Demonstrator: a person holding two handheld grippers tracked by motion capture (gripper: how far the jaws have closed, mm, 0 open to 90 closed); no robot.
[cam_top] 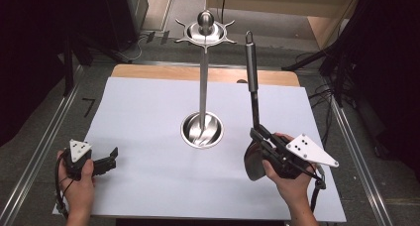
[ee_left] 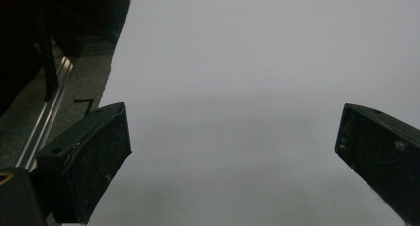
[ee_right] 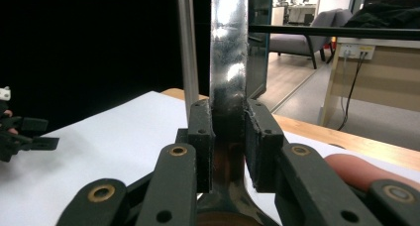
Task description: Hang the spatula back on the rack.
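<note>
A steel utensil stand (cam_top: 203,77) rises from a round dish base (cam_top: 202,130) mid-table, with a ring of hooks and a ball knob at its top (cam_top: 205,30). My right gripper (cam_top: 257,134) (ee_right: 229,137) is shut on the dark neck of a long steel ladle-like utensil (cam_top: 251,62) (ee_right: 228,52). The utensil stands upright to the right of the stand, scoop end (cam_top: 254,162) low by the hand, hanging loop uppermost. The stand's pole (ee_right: 187,47) shows just left of the held handle. My left gripper (cam_top: 113,156) (ee_left: 233,141) rests open at the front left, nothing between its jaws.
A white sheet (cam_top: 148,117) covers the table; bare wood shows along its far edge (cam_top: 163,72). Metal rails run down both sides on the floor (cam_top: 44,146). Cables and stand legs lie beyond the table's far right corner (cam_top: 317,62).
</note>
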